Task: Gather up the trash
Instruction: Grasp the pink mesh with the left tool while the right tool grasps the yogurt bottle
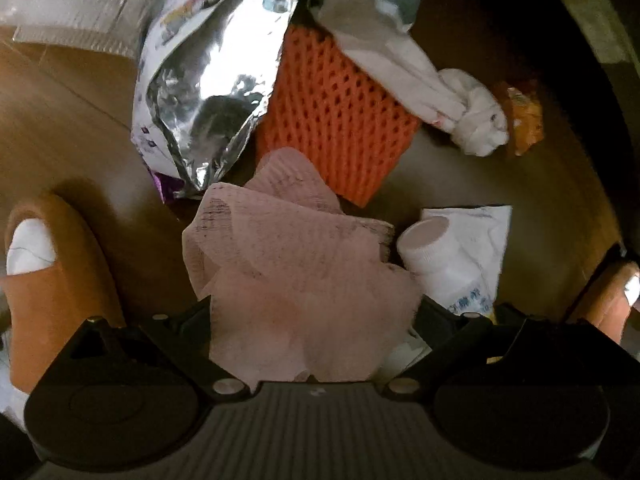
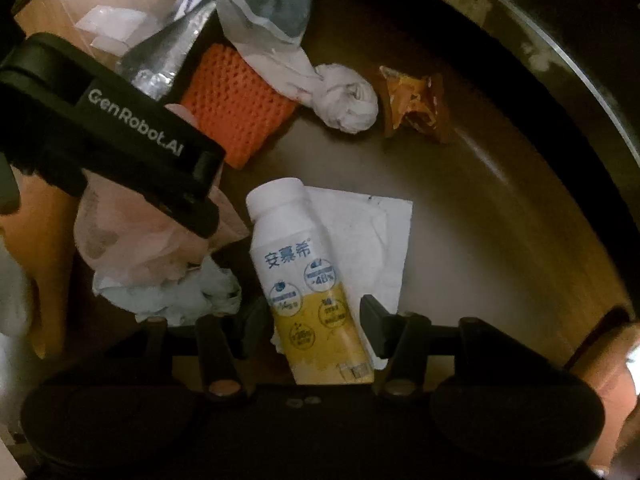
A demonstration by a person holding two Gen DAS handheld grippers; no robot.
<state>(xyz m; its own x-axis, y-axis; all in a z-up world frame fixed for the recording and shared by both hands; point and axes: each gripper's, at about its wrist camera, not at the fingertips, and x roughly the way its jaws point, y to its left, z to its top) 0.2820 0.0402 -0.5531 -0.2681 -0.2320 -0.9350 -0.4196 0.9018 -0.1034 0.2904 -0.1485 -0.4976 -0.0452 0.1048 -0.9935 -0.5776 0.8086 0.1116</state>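
Note:
A crumpled pink foam net (image 1: pixel 296 272) fills the gap of my left gripper (image 1: pixel 314 308), which is shut on it low over the floor. The same net (image 2: pixel 132 232) shows in the right wrist view, under the left tool's black housing (image 2: pixel 132 128). My right gripper (image 2: pixel 316 316) points straight down and is shut across the lower half of a white and yellow yogurt bottle (image 2: pixel 296 256). The bottle lies level, just over a white paper sheet (image 2: pixel 372 236). The left fingertips are hidden by the net.
Loose trash lies ahead on the floor: a silver foil bag (image 1: pixel 200 92), an orange foam net (image 1: pixel 340 112), a knotted white bag (image 1: pixel 476 124), an orange wrapper (image 1: pixel 524 116) and a clear plastic container (image 1: pixel 76 8). A person's slipper (image 1: pixel 52 280) stands left. A curved metal rim (image 2: pixel 560 60) runs along the right.

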